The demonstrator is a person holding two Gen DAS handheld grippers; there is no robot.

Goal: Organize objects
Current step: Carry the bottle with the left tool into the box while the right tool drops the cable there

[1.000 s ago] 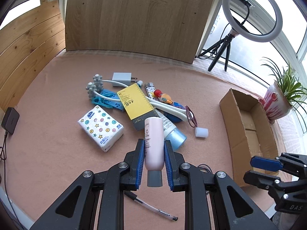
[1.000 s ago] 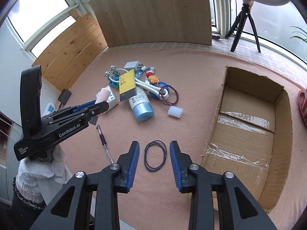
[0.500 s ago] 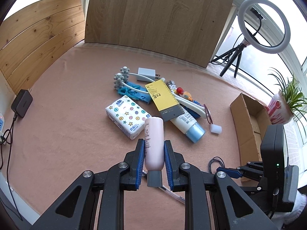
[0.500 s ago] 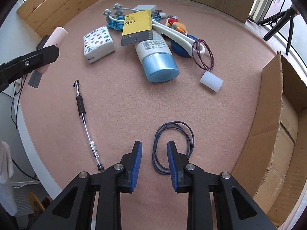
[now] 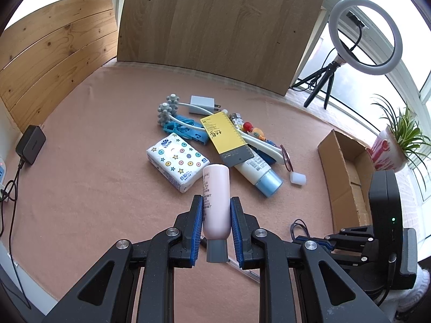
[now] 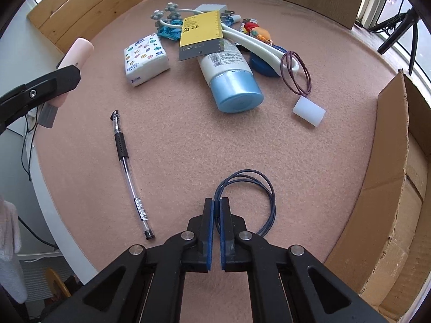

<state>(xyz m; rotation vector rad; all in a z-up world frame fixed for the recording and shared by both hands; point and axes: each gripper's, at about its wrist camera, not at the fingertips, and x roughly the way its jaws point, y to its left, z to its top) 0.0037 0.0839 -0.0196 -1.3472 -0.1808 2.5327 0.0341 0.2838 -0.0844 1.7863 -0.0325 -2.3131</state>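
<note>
Right gripper [image 6: 217, 210] pinched tight on the dark blue cord loop [image 6: 252, 196] lying on the pink mat [image 6: 188, 140] beside the cardboard box [image 6: 390, 188], left gripper [image 5: 216, 215] clamping a pink bottle [image 5: 216, 204] above the mat, pen [image 6: 129, 172] nearby, cluttered pile with tissue pack [image 6: 144, 59] and blue-capped tube [image 6: 229, 78] farther back.

Left gripper [image 5: 216, 212]: matte black linkage arms with triangular cut-outs, round silver pivot screws at each joint, fingers lined with ribbed blue pads [image 5: 198, 224]. Right gripper [image 6: 217, 210]: same build — black arms, four silver screw heads, flat blue pads [image 6: 210, 231] on black fingers with light scuffing. Seen from the left wrist view, the right unit carries a black box-shaped housing with a small green indicator light and a ribbed grip — a white knitted glove or sleeve [image 5: 420, 282] shows beneath it
</note>
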